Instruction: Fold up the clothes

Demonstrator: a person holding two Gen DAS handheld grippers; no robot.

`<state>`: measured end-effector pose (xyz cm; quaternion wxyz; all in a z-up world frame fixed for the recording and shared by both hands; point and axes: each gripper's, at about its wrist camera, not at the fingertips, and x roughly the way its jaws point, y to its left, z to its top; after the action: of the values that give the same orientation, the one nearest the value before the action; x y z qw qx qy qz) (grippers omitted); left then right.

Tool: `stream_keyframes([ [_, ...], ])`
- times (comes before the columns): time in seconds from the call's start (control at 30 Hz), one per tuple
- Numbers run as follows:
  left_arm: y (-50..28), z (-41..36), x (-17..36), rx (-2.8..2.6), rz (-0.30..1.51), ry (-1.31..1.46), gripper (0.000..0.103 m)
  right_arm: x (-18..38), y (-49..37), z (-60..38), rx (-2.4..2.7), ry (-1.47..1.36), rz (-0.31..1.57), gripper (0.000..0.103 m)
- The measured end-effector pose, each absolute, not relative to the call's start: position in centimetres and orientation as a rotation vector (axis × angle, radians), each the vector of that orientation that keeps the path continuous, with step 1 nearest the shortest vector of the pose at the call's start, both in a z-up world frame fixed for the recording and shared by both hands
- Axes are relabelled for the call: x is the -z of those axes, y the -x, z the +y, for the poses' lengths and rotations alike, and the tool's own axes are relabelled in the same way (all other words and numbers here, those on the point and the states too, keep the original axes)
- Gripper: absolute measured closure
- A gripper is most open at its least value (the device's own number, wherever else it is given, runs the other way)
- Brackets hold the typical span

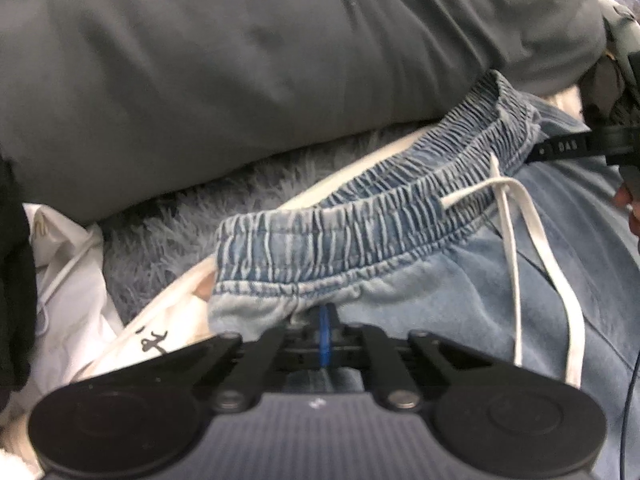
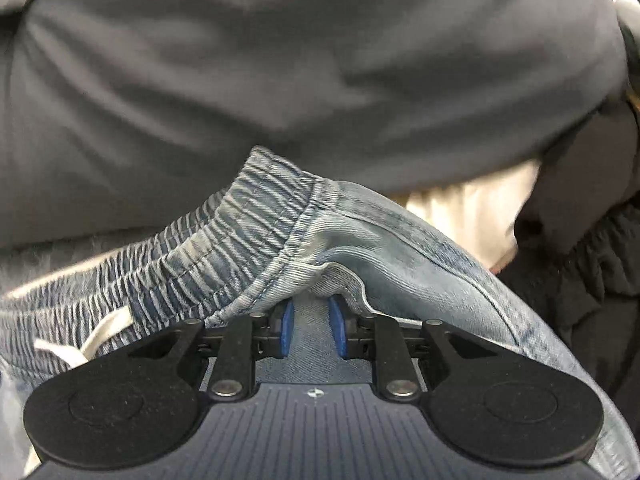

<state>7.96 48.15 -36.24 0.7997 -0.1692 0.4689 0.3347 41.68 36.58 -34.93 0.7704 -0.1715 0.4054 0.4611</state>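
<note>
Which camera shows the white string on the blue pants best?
The left wrist view: the white drawstring shows knotted at the waistband, with both ends hanging down. The right wrist view shows only a short piece of it at the left edge.

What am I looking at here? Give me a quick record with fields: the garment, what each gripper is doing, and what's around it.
garment: light blue denim pants with gathered elastic waistband
drawstring: white drawstring, hanging loose over the front
left gripper: left gripper shut on the fabric just below the waistband
right gripper: right gripper with blue pads slightly apart, fabric draped over them; grip unclear
behind: person's grey top
underneath: fluffy grey-blue blanket
</note>
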Motion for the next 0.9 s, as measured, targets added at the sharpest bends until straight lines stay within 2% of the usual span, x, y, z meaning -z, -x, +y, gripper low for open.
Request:
stream_keyframes([
  [0.07,-7.7,47.9,35.8,-0.709,1.012,0.369,0.098,34.7,-41.8,36.3,-1.002,0.365,0.877,0.072],
  [0.17,-7.0,47.4,35.1,-0.704,1.014,0.382,0.088,34.2,-41.9,35.9,-1.006,0.354,0.873,0.060],
  [0.27,-6.1,46.5,34.3,-0.722,1.014,0.363,0.077,33.2,-41.2,33.7,-1.010,0.341,0.870,0.058],
  [0.57,-4.3,43.5,32.3,-0.724,1.027,0.354,0.078,30.2,-35.5,24.8,-1.052,0.352,0.873,0.049],
  [0.9,-4.4,39.6,30.3,-0.655,1.130,0.341,0.078,23.7,-31.0,12.7,-0.893,0.301,0.886,0.048],
])
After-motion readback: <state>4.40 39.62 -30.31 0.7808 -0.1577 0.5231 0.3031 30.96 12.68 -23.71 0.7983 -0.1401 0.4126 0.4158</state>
